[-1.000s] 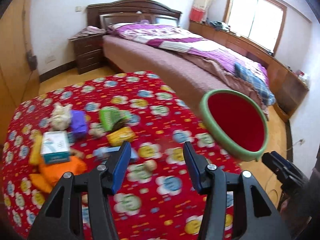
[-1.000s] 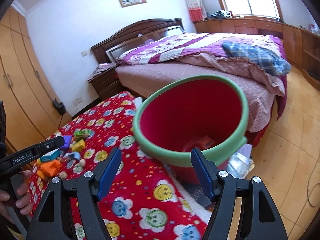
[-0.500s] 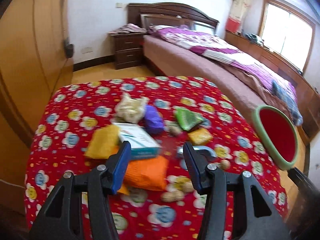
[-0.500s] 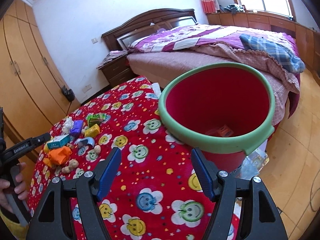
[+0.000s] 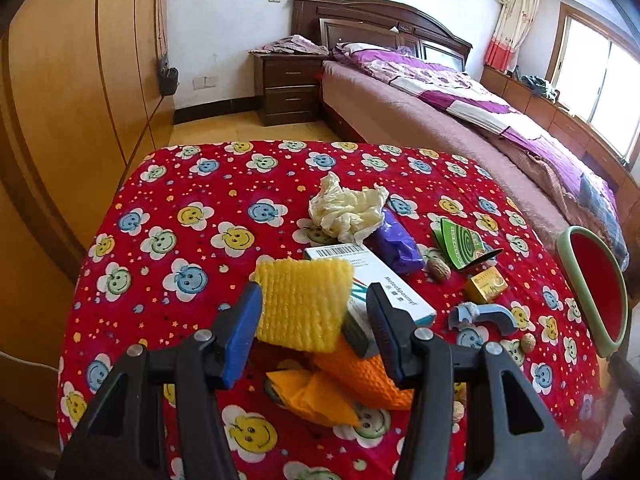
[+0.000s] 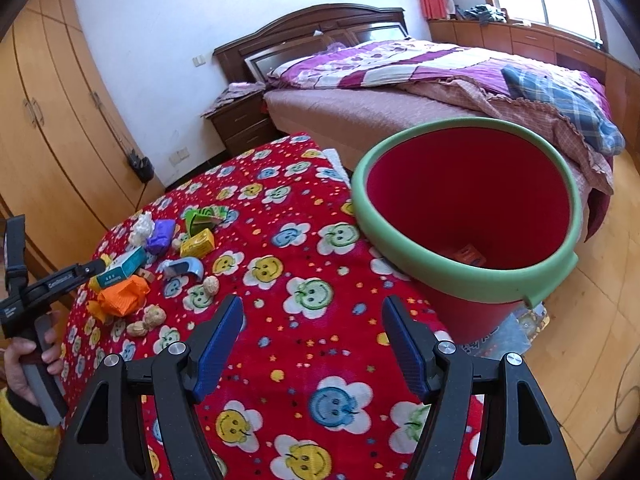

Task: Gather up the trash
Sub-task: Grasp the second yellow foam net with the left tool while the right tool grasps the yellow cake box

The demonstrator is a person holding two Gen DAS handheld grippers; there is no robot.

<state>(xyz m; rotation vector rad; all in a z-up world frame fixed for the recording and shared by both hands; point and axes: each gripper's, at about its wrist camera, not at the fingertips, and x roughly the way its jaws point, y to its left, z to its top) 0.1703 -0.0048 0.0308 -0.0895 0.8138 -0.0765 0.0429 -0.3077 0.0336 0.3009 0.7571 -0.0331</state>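
- Left gripper (image 5: 314,330), fingers spread, lines up on the yellow foam (image 5: 306,304); next it must close.
- Right gripper (image 6: 312,350), spread, empty, waits by the bin (image 6: 472,264).

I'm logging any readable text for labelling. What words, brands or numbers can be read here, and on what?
"GenRobot.AI": on the side of the left claw, faint but legible in the right wrist view.
White box: a barcode and a blue word starting "Metro", the rest too blurred.
Yellow box: print too small to read.
Green packet: spiral pattern, no legible words.
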